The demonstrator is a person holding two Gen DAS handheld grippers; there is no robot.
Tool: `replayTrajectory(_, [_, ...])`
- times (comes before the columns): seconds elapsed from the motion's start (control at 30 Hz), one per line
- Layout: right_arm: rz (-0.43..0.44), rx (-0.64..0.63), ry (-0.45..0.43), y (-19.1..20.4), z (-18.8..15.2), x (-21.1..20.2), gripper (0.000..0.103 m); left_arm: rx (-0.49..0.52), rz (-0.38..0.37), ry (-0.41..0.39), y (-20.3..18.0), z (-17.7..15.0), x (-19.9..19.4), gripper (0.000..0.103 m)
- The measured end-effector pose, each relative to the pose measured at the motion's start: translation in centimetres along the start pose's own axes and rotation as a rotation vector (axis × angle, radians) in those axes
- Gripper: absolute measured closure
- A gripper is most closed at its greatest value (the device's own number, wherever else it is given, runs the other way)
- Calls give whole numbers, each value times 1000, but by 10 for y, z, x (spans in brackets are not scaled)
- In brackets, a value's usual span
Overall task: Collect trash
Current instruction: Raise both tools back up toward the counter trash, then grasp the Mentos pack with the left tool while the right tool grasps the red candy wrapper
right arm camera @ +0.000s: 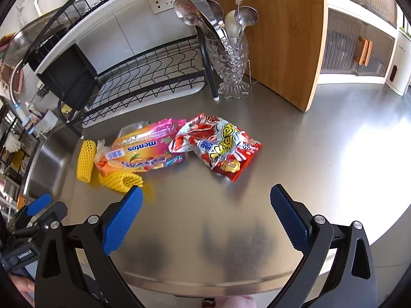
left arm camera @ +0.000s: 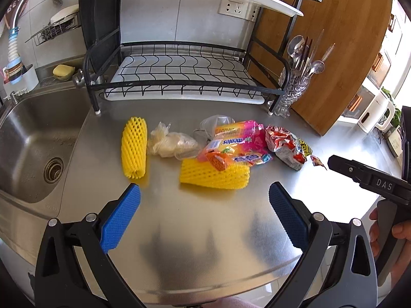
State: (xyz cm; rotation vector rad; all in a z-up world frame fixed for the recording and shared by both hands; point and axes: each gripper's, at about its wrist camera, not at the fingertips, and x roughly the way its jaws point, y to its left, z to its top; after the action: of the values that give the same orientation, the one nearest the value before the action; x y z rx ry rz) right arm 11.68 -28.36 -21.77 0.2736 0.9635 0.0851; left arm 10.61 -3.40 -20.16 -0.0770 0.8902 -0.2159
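Observation:
Trash lies in a loose pile on the steel counter (left arm camera: 205, 231). There is an upright yellow foam net (left arm camera: 134, 151), a second yellow foam net (left arm camera: 214, 177) lying flat, a crumpled clear plastic bag (left arm camera: 172, 142), a pink Mentos wrapper (left arm camera: 236, 141) and a red snack wrapper (left arm camera: 287, 145). The Mentos wrapper (right arm camera: 143, 151) and red snack wrapper (right arm camera: 218, 146) also show in the right wrist view. My left gripper (left arm camera: 204, 192) is open and empty, just in front of the flat foam net. My right gripper (right arm camera: 206, 192) is open and empty, in front of the red wrapper.
A steel sink (left arm camera: 33, 143) lies to the left. A black dish rack (left arm camera: 179, 77) stands behind the trash. A glass holder with cutlery (right arm camera: 231, 61) and a wooden cutting board (right arm camera: 290, 38) stand at the back right. White cabinets (right arm camera: 359, 38) lie beyond.

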Motion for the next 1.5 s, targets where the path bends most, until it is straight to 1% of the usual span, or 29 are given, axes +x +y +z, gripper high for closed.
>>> replayTrajectory(0.13, [8,-28,7,-1,17,14,3,-1,-6,-1,-2,20,16,10])
replayTrajectory(0.2, [12,-44,9,0,24,20,3,-2,-6,1,-2,27,25,14])
replayTrajectory(0.27, [18,-67,13,2,30,28,4,2,-7,4,-2,33,35,23])
replayTrajectory(0.33, [20,-92,15,4,35,35,6,6,-12,19,-2,38,46,28])
replayTrajectory(0.4, [24,-118,24,6,38,43,13,11,-18,34,-2,41,58,32])
replayTrajectory(0.5, [31,-143,39,8,41,53,18,14,-22,59,-4,44,72,37])
replayTrajectory(0.6, [31,-147,46,6,42,62,19,10,-30,82,-3,44,83,45])
replayTrajectory(0.77, [37,-156,76,4,43,78,22,6,-55,122,1,41,95,65])
replayTrajectory(0.8, [39,-158,86,4,42,82,23,9,-60,129,1,40,96,68])
replayTrajectory(0.83, [41,-157,97,3,41,85,23,12,-63,133,1,39,97,73])
replayTrajectory(0.87, [41,-154,106,2,40,87,24,16,-63,137,1,39,97,77])
replayTrajectory(0.9, [38,-150,118,2,38,90,25,19,-61,139,1,38,98,78])
replayTrajectory(0.93, [39,-145,129,0,37,92,27,21,-60,141,1,38,98,83])
replayTrajectory(1.0, [42,-139,147,-2,34,95,35,27,-62,144,1,38,98,83])
replayTrajectory(1.03, [44,-138,155,-2,32,96,37,34,-59,145,0,37,97,84])
replayTrajectory(1.1, [51,-136,167,-3,29,98,47,52,-50,148,-2,36,97,86])
replayTrajectory(1.13, [53,-135,168,-4,28,98,48,60,-49,150,-3,36,97,87])
replayTrajectory(1.17, [55,-130,166,-5,27,98,50,65,-48,152,-4,35,97,90])
replayTrajectory(1.2, [56,-125,164,-5,26,97,54,70,-51,156,-5,35,97,90])
replayTrajectory(1.23, [59,-118,159,-6,26,97,57,74,-51,157,-6,34,97,95])
replayTrajectory(1.27, [63,-112,158,-7,26,96,63,79,-45,156,-7,34,96,95])
replayTrajectory(1.4, [58,-102,143,-8,24,91,70,78,-51,137,-7,34,91,96])
replayTrajectory(1.5, [52,-88,122,-11,23,83,72,87,-61,115,-8,35,85,98])
